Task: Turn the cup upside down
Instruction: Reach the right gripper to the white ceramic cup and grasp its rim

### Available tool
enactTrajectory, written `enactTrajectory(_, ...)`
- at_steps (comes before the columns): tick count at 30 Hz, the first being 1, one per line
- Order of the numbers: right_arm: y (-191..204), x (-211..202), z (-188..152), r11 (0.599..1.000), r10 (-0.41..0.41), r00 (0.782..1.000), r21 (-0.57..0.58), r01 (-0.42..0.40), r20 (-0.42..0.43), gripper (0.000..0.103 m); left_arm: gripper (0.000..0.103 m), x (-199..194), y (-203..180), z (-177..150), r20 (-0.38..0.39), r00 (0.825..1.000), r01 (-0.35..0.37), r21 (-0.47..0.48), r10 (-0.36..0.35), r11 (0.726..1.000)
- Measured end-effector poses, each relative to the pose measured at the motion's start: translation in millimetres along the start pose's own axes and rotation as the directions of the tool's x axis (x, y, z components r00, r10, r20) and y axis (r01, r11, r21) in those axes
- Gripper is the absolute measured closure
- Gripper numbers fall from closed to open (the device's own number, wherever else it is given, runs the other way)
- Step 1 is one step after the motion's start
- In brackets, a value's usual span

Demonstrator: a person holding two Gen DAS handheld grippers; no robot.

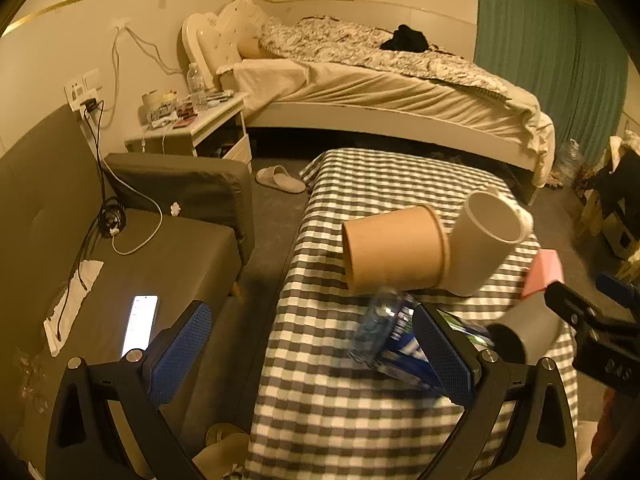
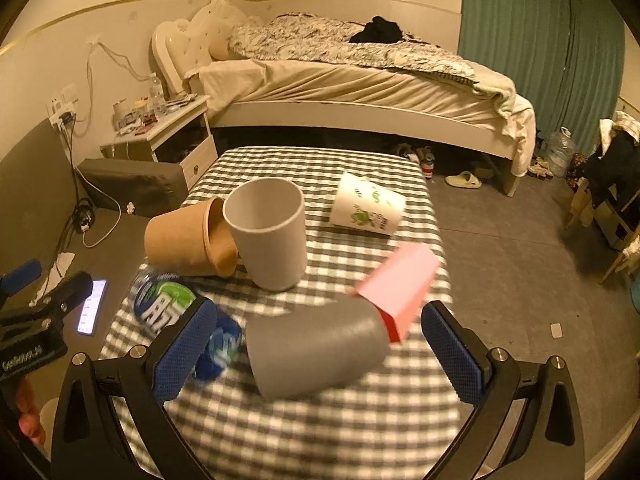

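Observation:
A white cup (image 2: pixel 268 236) stands upright, mouth up, on the checkered table (image 2: pixel 320 420); it also shows in the left wrist view (image 1: pixel 484 244). A brown paper cup (image 2: pixel 188 240) lies on its side against it, also in the left wrist view (image 1: pixel 394 254). A grey cup (image 2: pixel 316 352) lies on its side between the fingers of my right gripper (image 2: pixel 320 354), which is open around it, not touching. My left gripper (image 1: pixel 312 352) is open and empty at the table's left edge, near a plastic bottle (image 1: pixel 380 328).
A printed white cup (image 2: pixel 368 208) lies on its side at the far right of the table. A pink box (image 2: pixel 400 284) sits by the grey cup. A blue-labelled bottle (image 2: pixel 168 304) lies at the left. A sofa with a lit phone (image 1: pixel 140 324) is left of the table.

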State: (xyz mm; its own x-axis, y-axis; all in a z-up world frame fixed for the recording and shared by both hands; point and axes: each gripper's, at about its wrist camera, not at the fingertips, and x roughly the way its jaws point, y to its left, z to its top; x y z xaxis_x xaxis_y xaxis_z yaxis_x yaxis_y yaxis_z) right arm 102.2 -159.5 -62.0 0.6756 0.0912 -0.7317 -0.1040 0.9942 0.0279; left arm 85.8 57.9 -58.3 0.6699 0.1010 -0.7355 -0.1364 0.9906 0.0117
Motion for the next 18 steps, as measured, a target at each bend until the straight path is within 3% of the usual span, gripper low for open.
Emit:
enactTrajectory(10,18.4,78.3,25.7,1.000,0.010,0.999,-0.016,-0.011,-0.044,0.000,0.000,41.0,11.8,4.2,-0.034,0.999,-0.026,-0.001,0.026,1.000)
enactTrajectory(18,24.5,104.3,33.1,1.000,0.025,0.998,-0.016,-0.026,-0.062,0.001,0.000,56.7,14.6,1.2,-0.050,0.998,-0.028,0.003,0.028,1.000)
